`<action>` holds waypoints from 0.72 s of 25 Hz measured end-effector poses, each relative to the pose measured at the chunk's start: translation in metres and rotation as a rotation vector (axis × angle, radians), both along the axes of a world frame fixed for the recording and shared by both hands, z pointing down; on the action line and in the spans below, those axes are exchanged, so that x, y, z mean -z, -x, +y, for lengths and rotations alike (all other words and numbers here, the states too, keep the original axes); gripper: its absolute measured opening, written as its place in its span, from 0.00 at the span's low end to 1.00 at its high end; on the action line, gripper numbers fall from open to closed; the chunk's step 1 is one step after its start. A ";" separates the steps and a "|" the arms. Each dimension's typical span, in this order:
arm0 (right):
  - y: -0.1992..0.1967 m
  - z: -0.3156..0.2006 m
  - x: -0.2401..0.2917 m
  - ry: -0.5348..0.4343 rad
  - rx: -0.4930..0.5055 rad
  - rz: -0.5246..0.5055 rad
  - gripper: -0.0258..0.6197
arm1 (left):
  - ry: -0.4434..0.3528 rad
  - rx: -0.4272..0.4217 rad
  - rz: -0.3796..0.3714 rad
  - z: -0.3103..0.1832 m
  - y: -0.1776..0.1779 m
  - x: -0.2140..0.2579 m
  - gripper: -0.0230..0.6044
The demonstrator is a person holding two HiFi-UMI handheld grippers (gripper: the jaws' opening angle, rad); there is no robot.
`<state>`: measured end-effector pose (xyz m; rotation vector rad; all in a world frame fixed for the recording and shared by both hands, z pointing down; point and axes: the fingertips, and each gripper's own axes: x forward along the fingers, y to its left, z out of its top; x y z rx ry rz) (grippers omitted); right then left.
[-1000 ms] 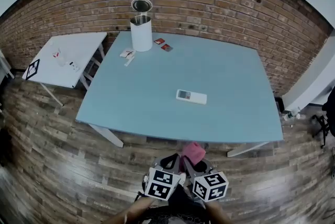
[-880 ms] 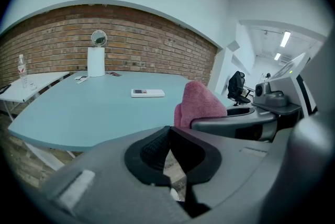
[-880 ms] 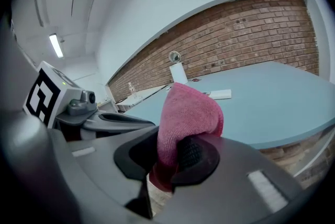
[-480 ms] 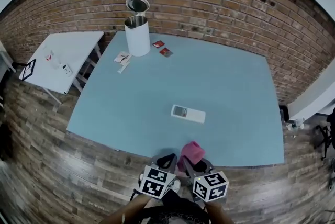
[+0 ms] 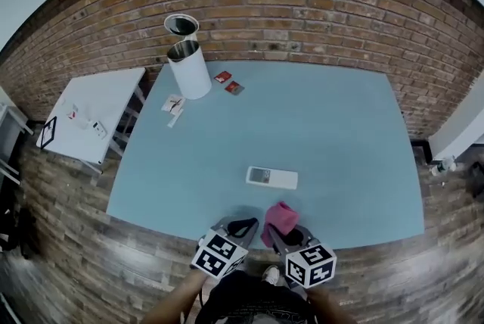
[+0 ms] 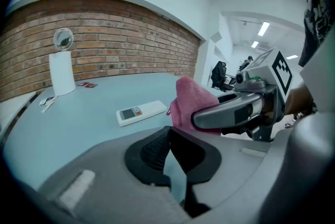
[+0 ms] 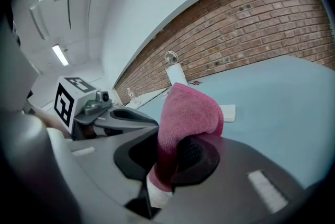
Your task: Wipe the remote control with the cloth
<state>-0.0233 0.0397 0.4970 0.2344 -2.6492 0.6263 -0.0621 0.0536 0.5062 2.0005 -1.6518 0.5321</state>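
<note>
Remote (image 5: 271, 177) lies flat on the blue desk (image 5: 325, 118), in its near half, long side across the head view and display end to the left. It sits clear of all other items. Cloth (image 5: 280, 218), pink and folded, is clamped in the right tool (image 7: 175, 157); its bunched top stands up above the jaws, and its lower end hangs below them. Cloth and remote are near each other but apart, with no contact. Left tool (image 6: 168, 134) has its jaws together with nothing between them. Both tools are side by side at the near edge of the desk, just short of the remote, the left one slightly to the left of it and the right one almost in line with its right end. At the far left corner of the desk stands a white bin (image 5: 188, 69) with its round lid raised. Two small red packets (image 5: 228, 82) lie just right of the bin, and some white cards (image 5: 174, 104) lie in front of it. A white desk (image 5: 102, 107) stands to the left, apart from the blue one, with small items on it that are too small to identify. A brick wall (image 5: 302, 4) runs behind; the floor (image 5: 68, 239) is wood plank.
</note>
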 end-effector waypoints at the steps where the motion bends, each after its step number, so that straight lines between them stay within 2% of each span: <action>1: 0.001 -0.001 0.001 0.002 0.000 -0.003 0.14 | 0.008 -0.040 -0.015 -0.003 0.003 0.002 0.03; 6: 0.006 -0.013 0.003 -0.009 -0.029 -0.006 0.14 | 0.054 -0.190 -0.133 -0.023 0.028 0.000 0.04; 7: 0.007 -0.017 0.003 -0.013 -0.040 -0.003 0.14 | 0.064 -0.220 -0.139 -0.027 0.030 -0.003 0.11; 11: 0.015 -0.037 0.006 -0.015 -0.093 0.002 0.14 | 0.094 -0.326 -0.190 -0.044 0.041 -0.010 0.12; 14: 0.022 -0.048 0.010 -0.031 -0.107 0.010 0.14 | 0.118 -0.405 -0.222 -0.056 0.050 -0.020 0.20; 18: 0.032 -0.056 0.009 -0.036 -0.123 0.029 0.14 | 0.154 -0.519 -0.280 -0.066 0.063 -0.031 0.26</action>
